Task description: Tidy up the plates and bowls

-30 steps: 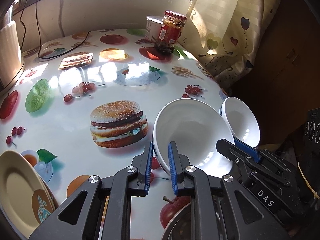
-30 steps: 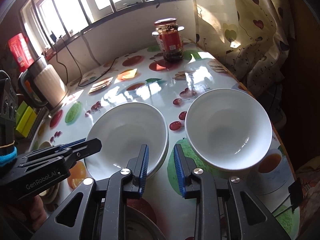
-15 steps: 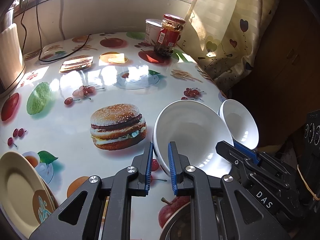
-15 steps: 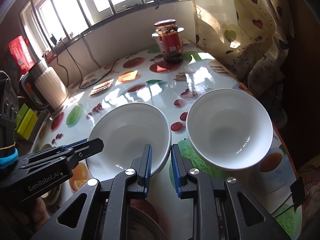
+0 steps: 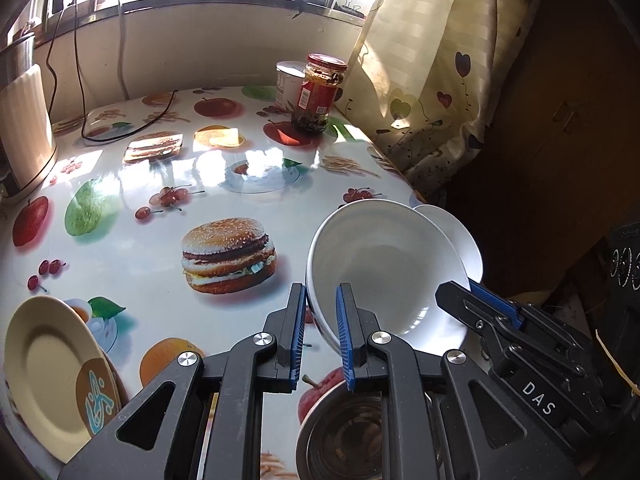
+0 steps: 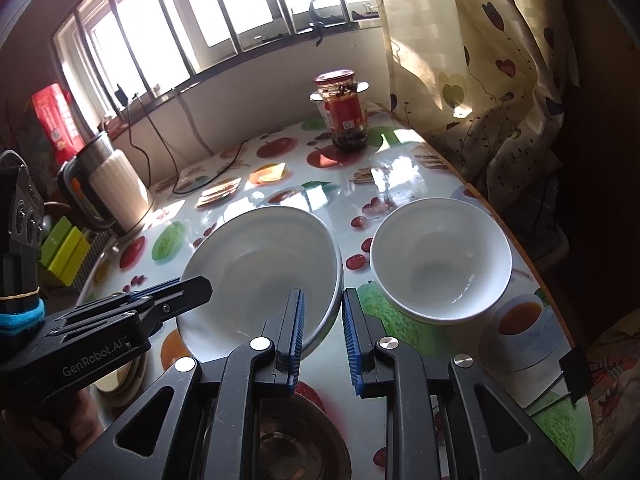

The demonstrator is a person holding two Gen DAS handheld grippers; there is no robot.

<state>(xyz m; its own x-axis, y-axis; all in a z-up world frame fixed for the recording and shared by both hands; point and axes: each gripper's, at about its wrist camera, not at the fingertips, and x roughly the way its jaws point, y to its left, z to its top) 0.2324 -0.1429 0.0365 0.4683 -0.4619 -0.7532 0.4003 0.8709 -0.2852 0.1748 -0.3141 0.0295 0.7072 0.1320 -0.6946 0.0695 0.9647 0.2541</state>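
The large white bowl (image 5: pixel 384 264), apparently two nested bowls, is gripped on its near rim by both grippers: the left gripper (image 5: pixel 318 332) is clamped on the rim at about 7 o'clock of the bowl, and the right gripper (image 6: pixel 322 330) is clenched on the rim at about 5 o'clock as seen in its own view. The stack is tilted, its far edge raised toward the smaller white bowl (image 6: pixel 440 264), which rests on the table (image 6: pixel 400 184) at 3 o'clock of the stack, near the table's right edge. A steel bowl (image 5: pixel 360 436) sits at 6 o'clock, under the grippers, and a beige plate (image 5: pixel 52 364) lies at 9 o'clock. The likely risk is judged to be slippage: smooth glazed rims are pinched only at narrow points, so the nested bowls could be slid apart or dropped if the two grips are moved unevenly. The smaller bowl could also be knocked toward the table edge if the stack is swung right.
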